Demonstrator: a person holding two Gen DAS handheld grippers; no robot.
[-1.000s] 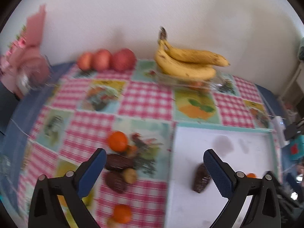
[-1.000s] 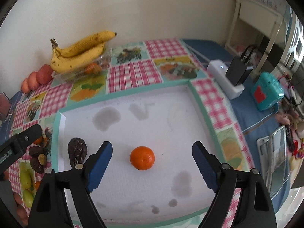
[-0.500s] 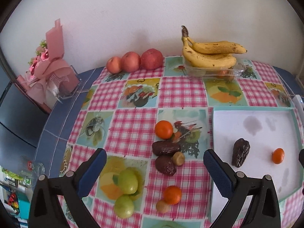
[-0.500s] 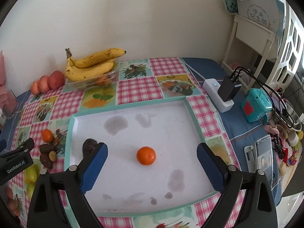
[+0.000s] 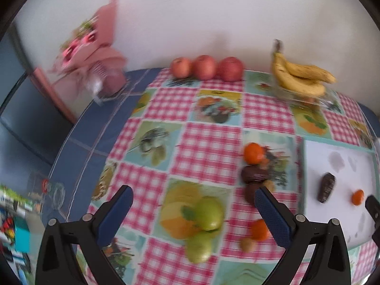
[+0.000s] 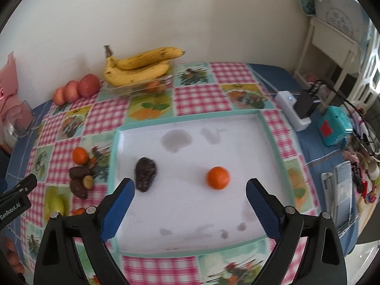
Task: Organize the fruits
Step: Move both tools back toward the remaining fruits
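Since half a second ago the left claw (image 5: 192, 211) has swung toward the left side of the desk (image 5: 209, 142), so the two green fruits (image 5: 206, 216) now lie between its blue fingers (image 5: 273, 216), and this view is blurred. It is spread wide and holds nothing. The right claw (image 6: 190, 204) hangs over the white tray (image 6: 268, 128), also wide open and empty.

In the right wrist view, the tray holds a dark wrinkled fruit (image 6: 145, 173) at about 9 o'clock and an orange (image 6: 218, 177) at about 3 o'clock, well apart. On the checked cloth, at 9 o'clock from the tray, lie another orange (image 6: 80, 155), two dark brown fruits (image 6: 79, 173) and a small tan one (image 6: 88, 181), close together. At 12 o'clock of the desk, bananas (image 6: 137, 67) rest on a clear container (image 6: 140, 87), with three red apples (image 6: 77, 89) beside the wall. A pink bouquet (image 5: 95, 54) stands at 10 o'clock.
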